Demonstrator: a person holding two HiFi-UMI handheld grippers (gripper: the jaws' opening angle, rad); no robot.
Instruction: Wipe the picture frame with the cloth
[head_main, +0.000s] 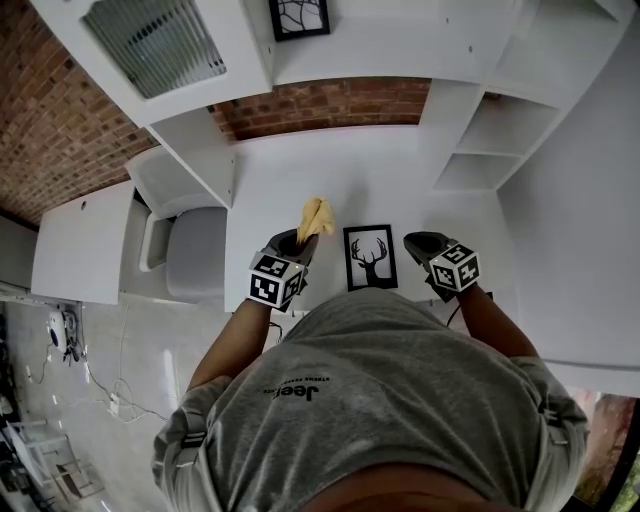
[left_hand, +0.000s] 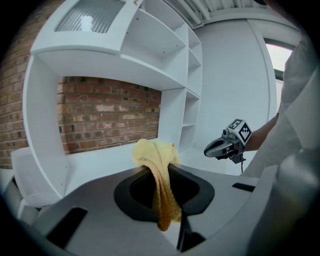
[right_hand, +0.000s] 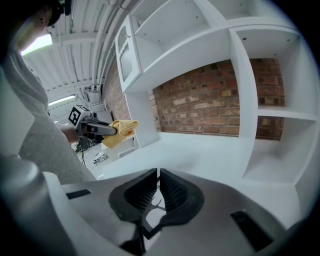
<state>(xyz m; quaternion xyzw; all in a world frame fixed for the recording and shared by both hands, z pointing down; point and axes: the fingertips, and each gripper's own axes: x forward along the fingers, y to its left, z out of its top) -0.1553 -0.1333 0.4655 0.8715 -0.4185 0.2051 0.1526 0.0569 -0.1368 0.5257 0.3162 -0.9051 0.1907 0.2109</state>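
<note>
White desk (head_main: 300, 170) w/ shelving over it and brick behind is filling most of the head view. It is serving as the work surface, carrying only the task's thing. The person, in a grey shirt (head_main: 380, 400), is standing right at the front edge w/ both arms reaching fwd, so the tools are flanking the target.

The picture frame (head_main: 370, 257), black w/ a deer print, is sitting on the desk near that front edge, btwn the two grippers and apart from both. It is prob. lying flat, face up, which is leaving the glass open to a wipe.

R gripper (head_main: 425, 245) is hovering just beside the frame, its jaws drawn almost together w/ only a slit showing and nothing pinched, so prob. free to steady the frame.

L gripper (head_main: 297, 243) is clamping the yellow cloth (head_main: 317, 217). The jaws are closing on its middle, so a bunched end is sticking out ahead as the wiping pad and the tail is hanging down.
</note>
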